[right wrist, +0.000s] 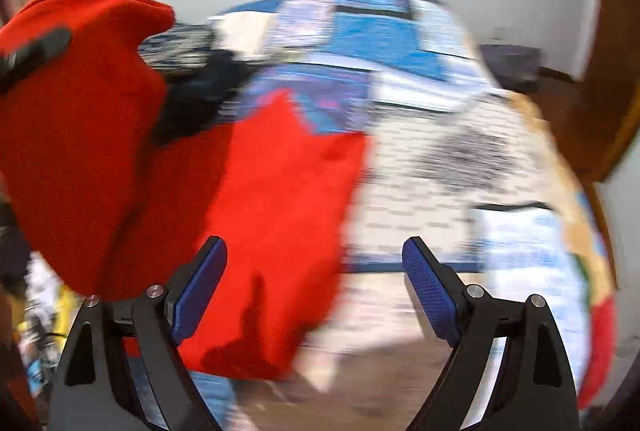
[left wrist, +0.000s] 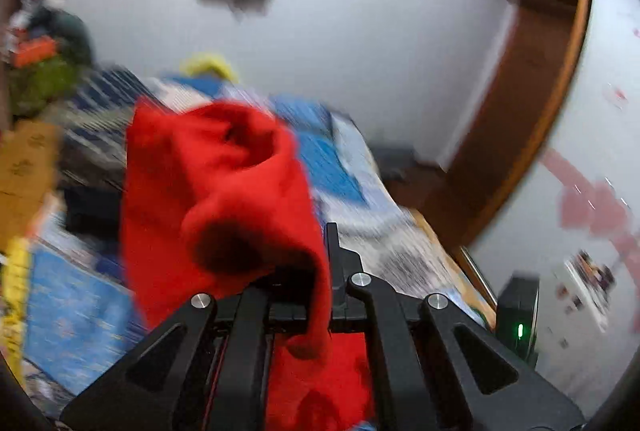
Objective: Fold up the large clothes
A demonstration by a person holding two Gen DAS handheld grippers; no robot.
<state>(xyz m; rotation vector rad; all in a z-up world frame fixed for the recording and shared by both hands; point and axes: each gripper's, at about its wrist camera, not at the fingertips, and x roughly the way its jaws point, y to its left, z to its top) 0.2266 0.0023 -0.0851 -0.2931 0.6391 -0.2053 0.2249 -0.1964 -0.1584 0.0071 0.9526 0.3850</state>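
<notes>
**Cloth gripped on the left, right jaws waiting**

Cloth first, from the left wrist: the left gripper (left wrist: 298, 291) is clenched on the red garment (left wrist: 208, 183), which bunches up ahead of the fingers and drapes back over them, hiding the tips. Beyond it lies the patterned blue bedspread (left wrist: 340, 167). We judge this a lift to spread the piece, so we should keep the pinch firm and carry the cloth clear of the bed.

From the right wrist, the right gripper (right wrist: 316, 295) stands released, blue pads (right wrist: 430, 287) wide apart with nothing between them. The red garment (right wrist: 260, 211) hangs ahead and to its left, lower edge loose. We would reach for a free corner there, close only once fabric sits between the pads.
</notes>
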